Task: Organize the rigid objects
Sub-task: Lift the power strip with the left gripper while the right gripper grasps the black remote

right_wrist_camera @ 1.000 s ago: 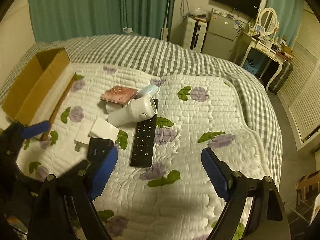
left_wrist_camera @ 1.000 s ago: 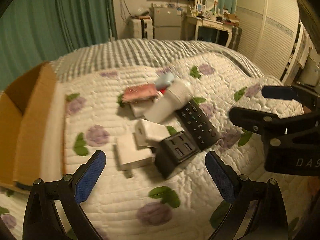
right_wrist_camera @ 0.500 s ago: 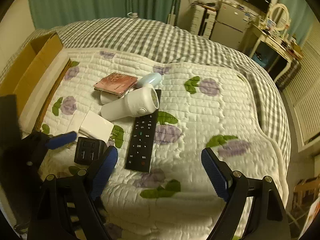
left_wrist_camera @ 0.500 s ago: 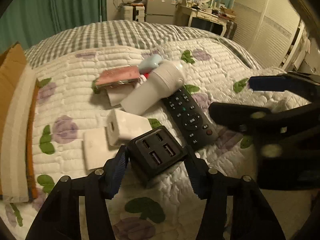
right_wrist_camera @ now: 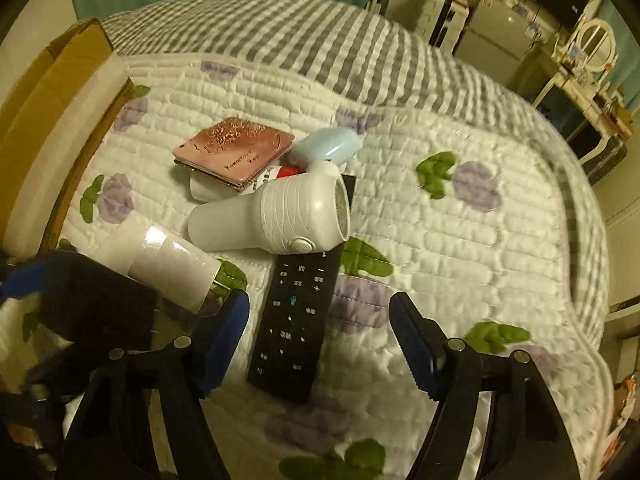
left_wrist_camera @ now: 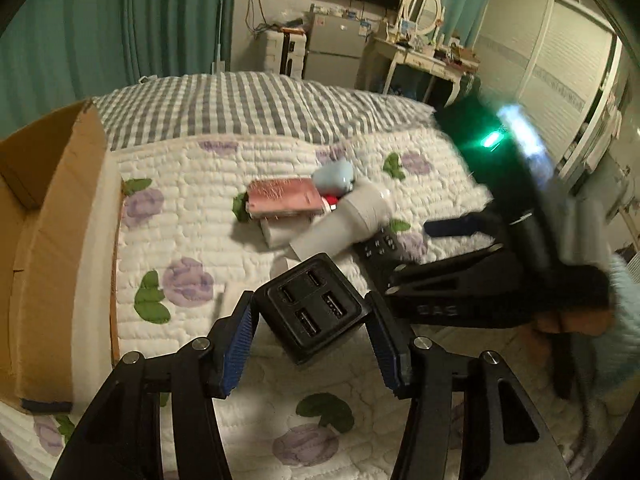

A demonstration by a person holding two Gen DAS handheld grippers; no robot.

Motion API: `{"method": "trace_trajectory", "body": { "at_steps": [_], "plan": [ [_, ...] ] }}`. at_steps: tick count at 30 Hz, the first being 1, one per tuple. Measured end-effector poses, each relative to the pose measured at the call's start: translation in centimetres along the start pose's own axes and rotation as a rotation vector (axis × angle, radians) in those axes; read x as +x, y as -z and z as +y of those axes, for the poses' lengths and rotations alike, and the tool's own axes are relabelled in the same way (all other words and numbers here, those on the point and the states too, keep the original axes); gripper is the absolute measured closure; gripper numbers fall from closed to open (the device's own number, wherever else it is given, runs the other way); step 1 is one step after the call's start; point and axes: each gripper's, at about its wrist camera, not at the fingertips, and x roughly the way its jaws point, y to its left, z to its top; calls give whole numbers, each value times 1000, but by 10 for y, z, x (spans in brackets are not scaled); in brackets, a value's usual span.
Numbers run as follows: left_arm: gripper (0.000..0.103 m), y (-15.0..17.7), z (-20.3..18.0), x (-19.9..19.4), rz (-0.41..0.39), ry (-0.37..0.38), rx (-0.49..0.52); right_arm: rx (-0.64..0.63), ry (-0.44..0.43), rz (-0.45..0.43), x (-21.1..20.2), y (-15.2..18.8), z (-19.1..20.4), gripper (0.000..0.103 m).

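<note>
— One item is up now: the left tool (left_wrist_camera: 312, 330) has clamped the black USB charger (left_wrist_camera: 314, 306) and lifted it off the bed (left_wrist_camera: 200, 184) since a second ago.

— And the right tool (right_wrist_camera: 320, 338)?

— Wide open, empty, over the remote (right_wrist_camera: 298, 316). The cardboard box (left_wrist_camera: 44, 216) at nine o'clock looks the likely destination.

Dim warm room light, fisheye-bent dark edges, motion blur at right

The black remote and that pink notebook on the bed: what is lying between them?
In the right wrist view, a white flashlight-shaped gadget lies between the pink notebook and the black remote, overlapping the remote's top end.
</note>
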Motion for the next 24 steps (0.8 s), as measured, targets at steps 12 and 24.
{"method": "trace_trajectory", "body": {
  "at_steps": [12, 24],
  "plan": [
    [48, -4, 14, -19, -32, -7, -9, -20, -36, 61, 34, -4, 10, 62],
    [48, -2, 15, -55, -80, -1, -17, 7, -5, -80, -40, 23, 15, 82]
  ]
}}
